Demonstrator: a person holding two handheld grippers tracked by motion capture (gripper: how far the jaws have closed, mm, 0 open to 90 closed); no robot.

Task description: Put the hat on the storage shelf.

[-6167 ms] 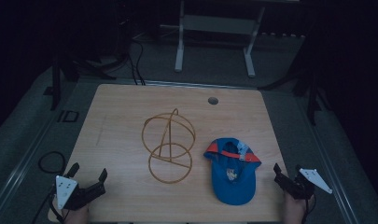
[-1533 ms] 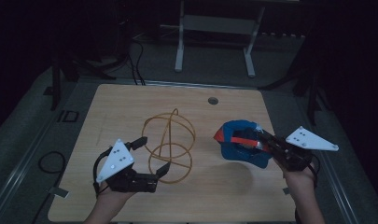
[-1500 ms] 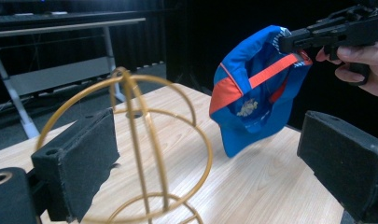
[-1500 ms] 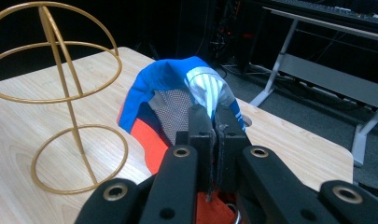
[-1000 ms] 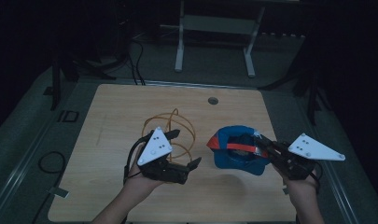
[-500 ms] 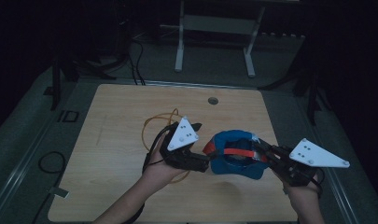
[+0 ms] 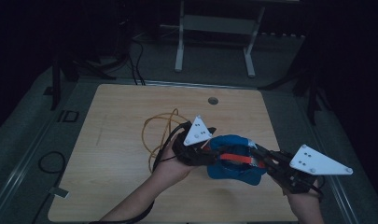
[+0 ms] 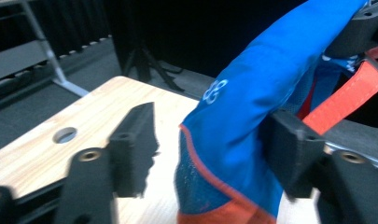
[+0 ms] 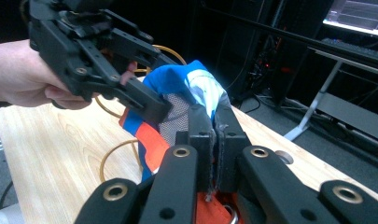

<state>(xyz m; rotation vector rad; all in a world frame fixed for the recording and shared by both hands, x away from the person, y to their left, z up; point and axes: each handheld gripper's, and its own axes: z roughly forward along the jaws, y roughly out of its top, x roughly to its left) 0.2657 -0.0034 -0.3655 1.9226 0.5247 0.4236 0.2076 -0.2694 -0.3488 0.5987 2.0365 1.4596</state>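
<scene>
The cap (image 7: pixel 233 161) is blue cloth with a mesh panel and an orange woven strap (image 8: pixel 343 95). The table (image 7: pixel 121 121) is pale, matt wood grain. The jaws are matt black plastic.

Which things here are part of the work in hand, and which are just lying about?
In use:
- blue cap, lifted off the table
- right gripper, clamped on the cap's fabric
- left gripper, jaws just been closing, the cap's edge between them

Lying about:
- wire stand on the table
- metal frame beyond the table
</scene>
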